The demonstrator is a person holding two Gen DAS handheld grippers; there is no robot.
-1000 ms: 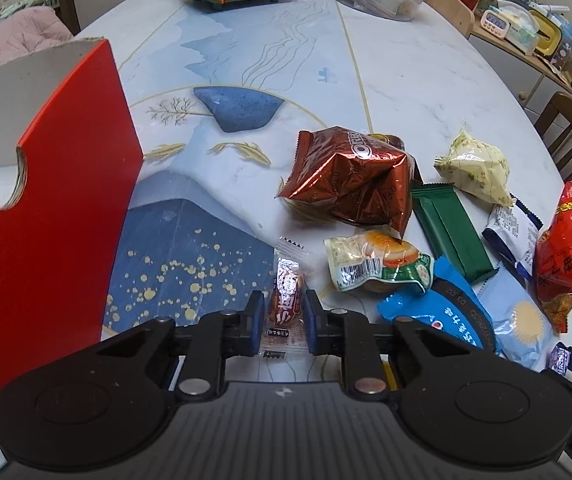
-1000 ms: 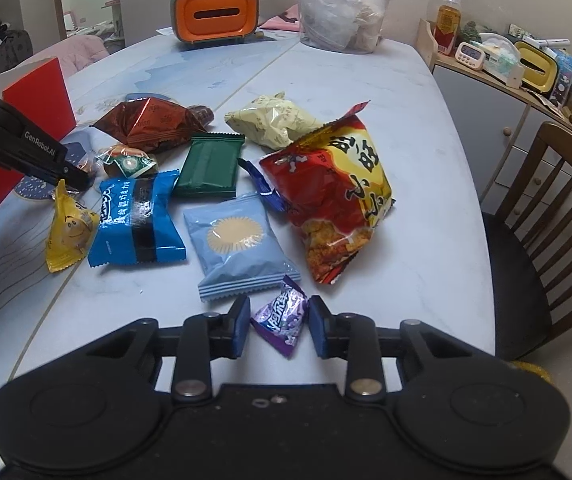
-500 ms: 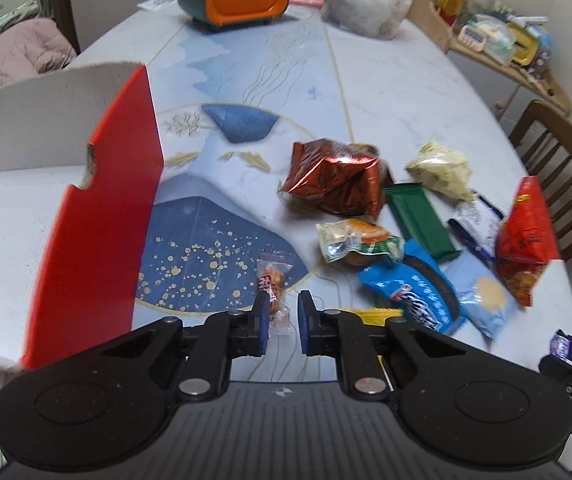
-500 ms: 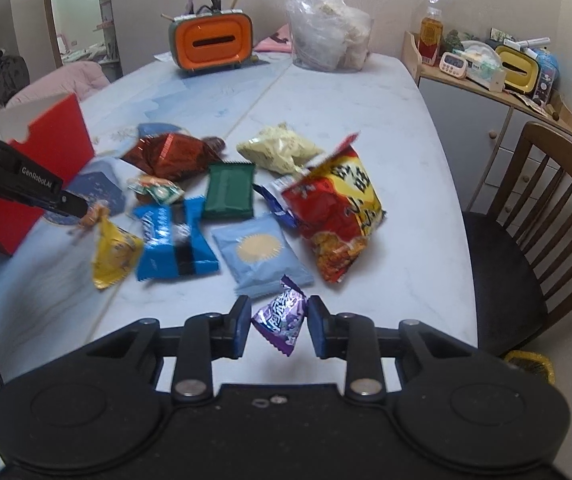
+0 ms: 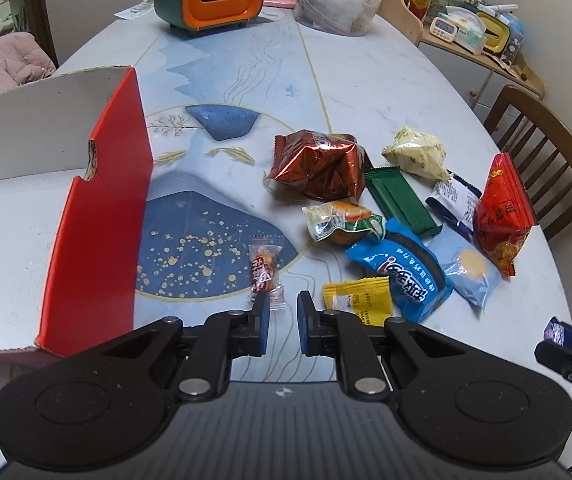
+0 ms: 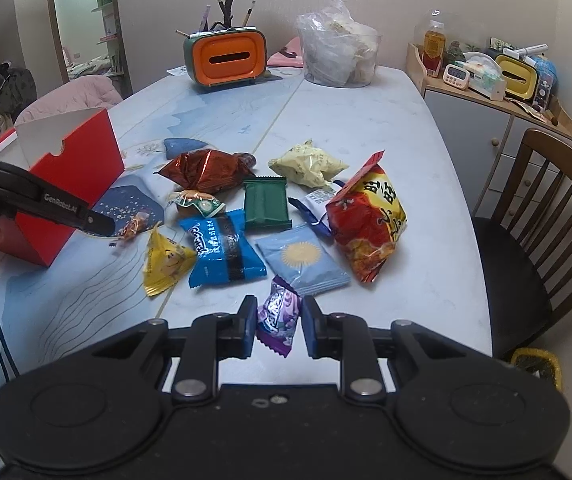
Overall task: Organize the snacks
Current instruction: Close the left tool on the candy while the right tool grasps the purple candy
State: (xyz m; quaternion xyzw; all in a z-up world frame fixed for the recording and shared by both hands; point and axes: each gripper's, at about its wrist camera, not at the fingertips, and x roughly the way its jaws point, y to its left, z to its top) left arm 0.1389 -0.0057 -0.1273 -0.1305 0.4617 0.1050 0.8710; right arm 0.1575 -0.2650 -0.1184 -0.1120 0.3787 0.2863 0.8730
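Left view: the left tongs [image 5: 279, 309] pinched one corner of a small red candy [image 5: 264, 269], low centre, beside the red box [image 5: 98, 216]. Right view: the right tongs [image 6: 277, 318], closing, squeezed a purple candy [image 6: 279, 314], bottom centre; both looked light, crinkly, slippery.

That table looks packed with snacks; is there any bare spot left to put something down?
Yes. The table is bare between the orange box and the snack pile, and along its right edge beside the red chip bag. The red carton looks empty inside. It is crowded in the middle, around the blue packet.
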